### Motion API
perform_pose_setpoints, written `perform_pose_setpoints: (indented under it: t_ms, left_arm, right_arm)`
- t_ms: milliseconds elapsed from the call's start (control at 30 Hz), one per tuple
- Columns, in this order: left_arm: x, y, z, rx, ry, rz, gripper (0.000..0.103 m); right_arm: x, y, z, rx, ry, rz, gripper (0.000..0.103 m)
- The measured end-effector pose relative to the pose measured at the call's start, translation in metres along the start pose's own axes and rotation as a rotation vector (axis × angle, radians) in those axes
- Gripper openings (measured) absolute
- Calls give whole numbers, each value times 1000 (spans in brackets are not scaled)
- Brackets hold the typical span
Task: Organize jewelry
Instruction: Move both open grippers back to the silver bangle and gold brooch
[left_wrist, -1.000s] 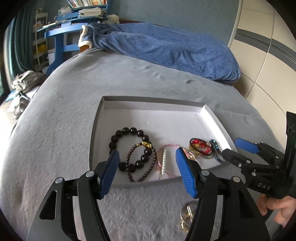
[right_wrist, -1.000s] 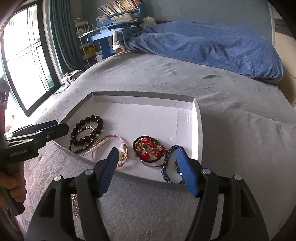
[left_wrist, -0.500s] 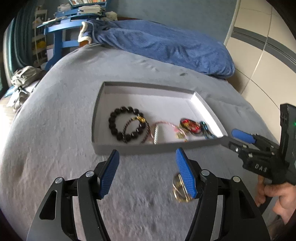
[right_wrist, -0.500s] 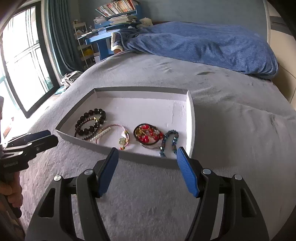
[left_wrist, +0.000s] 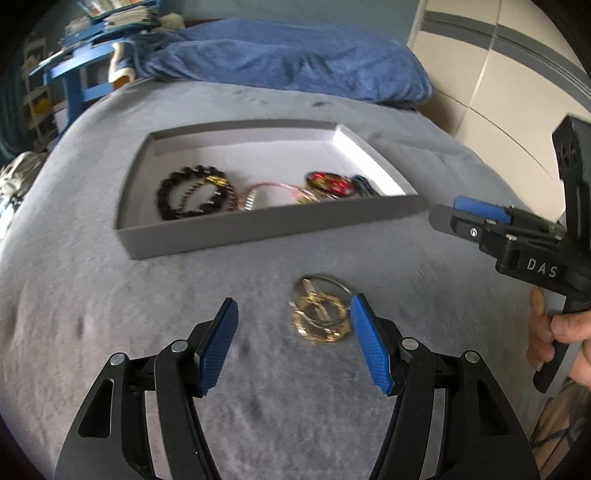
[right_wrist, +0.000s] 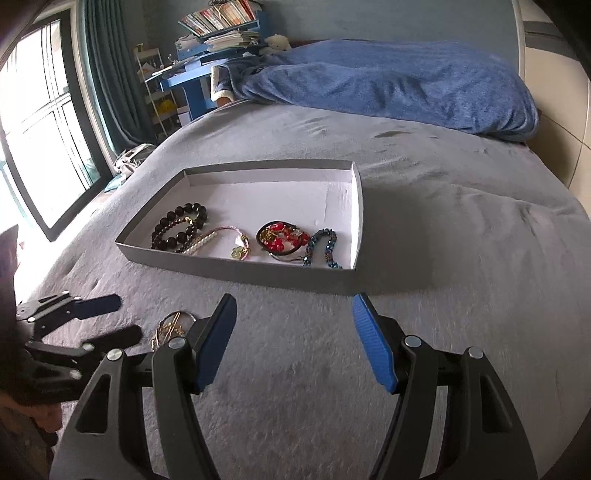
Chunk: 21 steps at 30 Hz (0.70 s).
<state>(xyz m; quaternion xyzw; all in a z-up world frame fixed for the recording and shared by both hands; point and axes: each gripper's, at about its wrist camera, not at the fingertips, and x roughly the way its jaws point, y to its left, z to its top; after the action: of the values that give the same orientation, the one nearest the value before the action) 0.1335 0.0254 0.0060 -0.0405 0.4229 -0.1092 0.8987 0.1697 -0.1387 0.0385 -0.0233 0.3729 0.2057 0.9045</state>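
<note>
Gold jewelry (left_wrist: 320, 314) blurred — half hidden (right_wrist: 168, 326)

1. The white letters "DAS" stand on the side of the black plastic right gripper (left_wrist: 476, 218), seen from the left wrist camera.
2. No other words can be read.

Left tongs (left_wrist: 293, 339) and right tongs (right_wrist: 291, 341) both agape (nothing between), angled downward.

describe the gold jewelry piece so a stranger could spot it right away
Find the shallow grey tray on the grey bed cover. In front of it, outside the tray, lies the gold jewelry: the only piece not in the tray, tangled gold and thin wire hoops.
</note>
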Motion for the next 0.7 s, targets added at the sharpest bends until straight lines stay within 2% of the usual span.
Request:
perform_pose_setpoints:
  t_ms: [167, 300, 367, 400, 567, 700]
  left_arm:
    - [19, -20, -4, 84, 31, 4, 65]
    - [28, -26, -2, 114, 30, 10, 65]
    - [33, -29, -2, 132, 37, 6, 60]
    - [35, -30, -2, 141, 40, 12, 50]
    - [21, -30, 3, 150, -20, -2, 50]
    - [1, -22, 10, 105, -79, -9, 50]
  right_arm:
    - [1, 1, -1, 7, 3, 2, 65]
    - [1, -2, 0, 13, 3, 3, 65]
    - [1, -2, 0, 14, 2, 4, 65]
    - [2, -2, 0, 16, 3, 5, 65]
    - [3, -3, -1, 22, 9, 5, 65]
    - [6, -2, -4, 16, 25, 3, 65]
